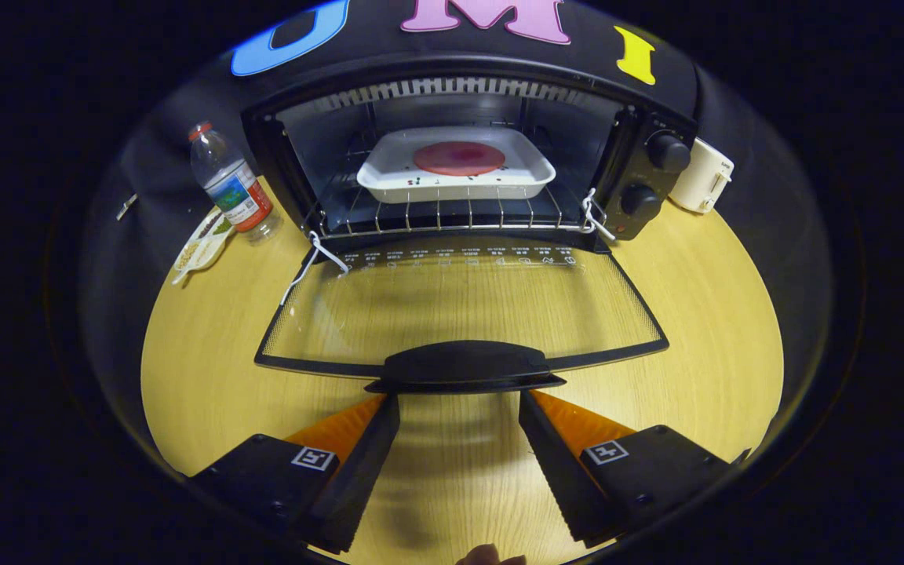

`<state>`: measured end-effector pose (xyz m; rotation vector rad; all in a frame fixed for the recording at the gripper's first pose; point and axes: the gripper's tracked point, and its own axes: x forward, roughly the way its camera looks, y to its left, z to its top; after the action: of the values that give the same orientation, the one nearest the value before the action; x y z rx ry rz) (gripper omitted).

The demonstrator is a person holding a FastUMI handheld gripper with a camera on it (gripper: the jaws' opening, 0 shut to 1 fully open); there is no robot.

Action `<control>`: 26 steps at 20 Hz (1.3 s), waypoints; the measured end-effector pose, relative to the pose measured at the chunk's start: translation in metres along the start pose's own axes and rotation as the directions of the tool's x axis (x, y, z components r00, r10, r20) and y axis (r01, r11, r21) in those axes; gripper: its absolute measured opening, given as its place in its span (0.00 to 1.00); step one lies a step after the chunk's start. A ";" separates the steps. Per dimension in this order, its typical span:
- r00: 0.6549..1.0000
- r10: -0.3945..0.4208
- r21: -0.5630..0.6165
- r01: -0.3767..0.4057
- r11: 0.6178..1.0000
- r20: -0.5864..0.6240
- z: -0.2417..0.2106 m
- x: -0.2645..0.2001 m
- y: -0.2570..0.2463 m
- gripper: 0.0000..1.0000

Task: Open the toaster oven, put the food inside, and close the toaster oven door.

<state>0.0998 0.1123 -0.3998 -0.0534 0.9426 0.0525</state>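
A black toaster oven [640, 169] stands on the wooden table with its glass door [460, 306] folded down flat toward me. Inside, on the wire rack [452, 216], rests a white tray [456, 176] holding a round red piece of food [458, 158]. The door's black handle [464, 367] lies just ahead of my fingertips. My gripper [460, 400] is open, its two fingers spread wide just under the handle's near edge, with nothing between them.
A plastic water bottle [228, 184] with a red cap stands left of the oven, with a small plate [201, 247] in front of it. A white appliance [703, 176] sits right of the oven. Bare wooden tabletop [209, 369] flanks the door.
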 end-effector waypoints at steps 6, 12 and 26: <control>0.981 0.048 -0.013 -0.046 0.999 0.190 0.047 -0.048 0.003 0.99; 0.937 0.087 -0.046 -0.076 0.996 0.339 0.099 -0.101 0.002 0.99; 0.744 0.047 -0.044 -0.024 0.999 0.666 0.159 -0.280 -0.077 0.99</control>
<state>0.0693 0.0403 -0.0783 -0.0415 0.2125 0.1142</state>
